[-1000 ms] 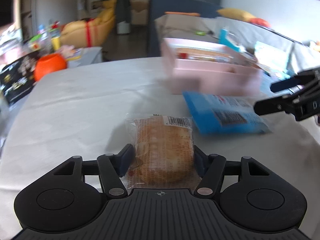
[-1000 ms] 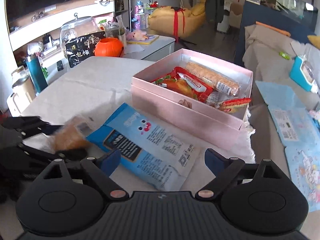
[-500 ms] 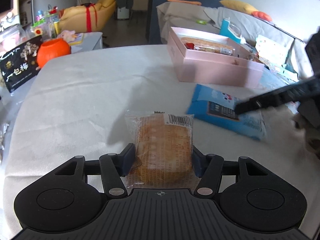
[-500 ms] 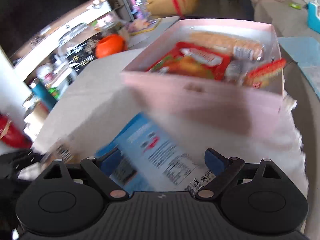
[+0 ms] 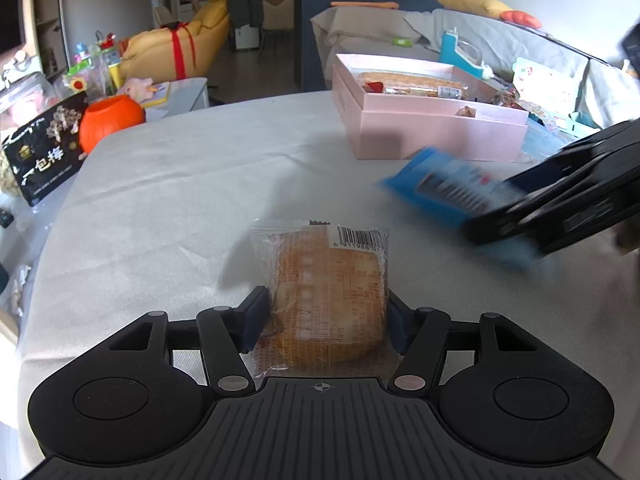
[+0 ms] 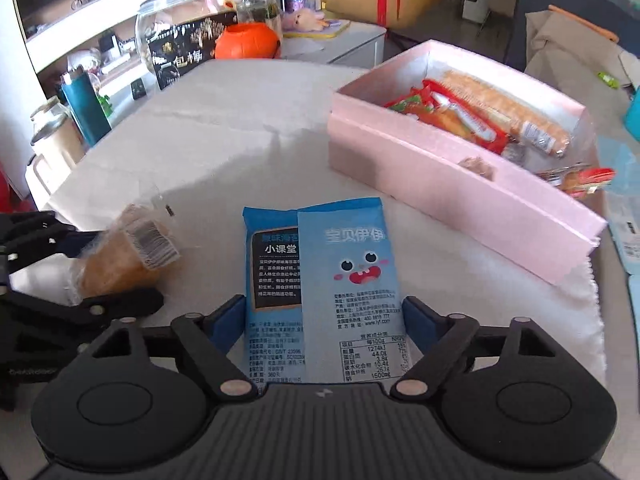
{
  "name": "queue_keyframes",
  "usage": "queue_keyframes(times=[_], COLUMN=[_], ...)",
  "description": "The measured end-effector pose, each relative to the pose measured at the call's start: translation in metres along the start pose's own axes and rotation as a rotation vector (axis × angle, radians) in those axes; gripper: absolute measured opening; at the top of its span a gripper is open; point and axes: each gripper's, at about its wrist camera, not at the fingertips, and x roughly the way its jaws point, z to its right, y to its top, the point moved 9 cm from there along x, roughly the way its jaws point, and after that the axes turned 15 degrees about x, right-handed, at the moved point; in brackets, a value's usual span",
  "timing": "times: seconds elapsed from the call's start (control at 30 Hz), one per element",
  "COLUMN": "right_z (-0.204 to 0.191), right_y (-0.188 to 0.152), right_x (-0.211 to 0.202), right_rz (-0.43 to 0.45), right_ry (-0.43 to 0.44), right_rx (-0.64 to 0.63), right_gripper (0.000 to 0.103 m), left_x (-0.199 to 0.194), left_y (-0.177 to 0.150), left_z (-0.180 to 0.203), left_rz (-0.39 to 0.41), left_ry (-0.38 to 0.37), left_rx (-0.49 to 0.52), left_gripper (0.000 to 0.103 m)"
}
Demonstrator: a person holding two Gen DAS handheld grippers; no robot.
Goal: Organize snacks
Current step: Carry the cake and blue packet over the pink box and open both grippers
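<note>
Both grippers straddle tabletop snacks: left gripper (image 5: 326, 322) clamps the cake packet (image 5: 326, 292), right gripper (image 6: 324, 320) is closing around the blue packet (image 6: 320, 280); squeeze gently, then lift toward the pink box (image 6: 460, 184).

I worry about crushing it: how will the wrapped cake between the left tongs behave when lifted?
The wrapped cake looks soft, so probably squashes under pressure. Its clear film seems slippery. It is likely light and flat, unlikely to roll.

— How do your grippers stand?
— Your left gripper (image 5: 326, 318) clamps a packet between its pads, pointing downward. Your right gripper (image 6: 324, 320) is closing, fingers either side of another packet.
</note>
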Motion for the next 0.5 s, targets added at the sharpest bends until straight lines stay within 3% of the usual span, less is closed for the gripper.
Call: queue_keyframes(times=[0.1,0.2,0.3,0.4,0.43,0.5], right_z=[0.018,0.037,0.054,0.063,0.066,0.07], right_y=[0.004,0.019,0.054,0.105,0.12,0.152], right_x=[-0.033,-0.069,-0.117,-0.15,-0.154,-0.157], right_rz=[0.063,0.141,0.272,0.377,0.391,0.42], right_ry=[-0.015,-0.035,-0.047,-0.075,-0.08,-0.099], right_rx=[0.031,0.064,0.088,0.094,0.101,0.116], right_gripper=[0.081,0.08,0.081,0.081,0.081,0.081], left_x=[0.0,-0.004,-0.01,-0.009,-0.004,0.018], left_y=[0.002,0.023,0.081,0.156,0.18,0.213], left_z=[-0.001,0.001,0.002,0.001,0.002,0.006], left_rz=[-0.002,0.045,0.148,0.275,0.313,0.328], left_ry=[-0.012,-0.106,-0.157,-0.134,-0.151,-0.259], left_rx=[-0.002,-0.018,0.009,0.053,0.048,0.006], left_gripper=[0.064,0.057,0.057,0.057,0.057,0.059])
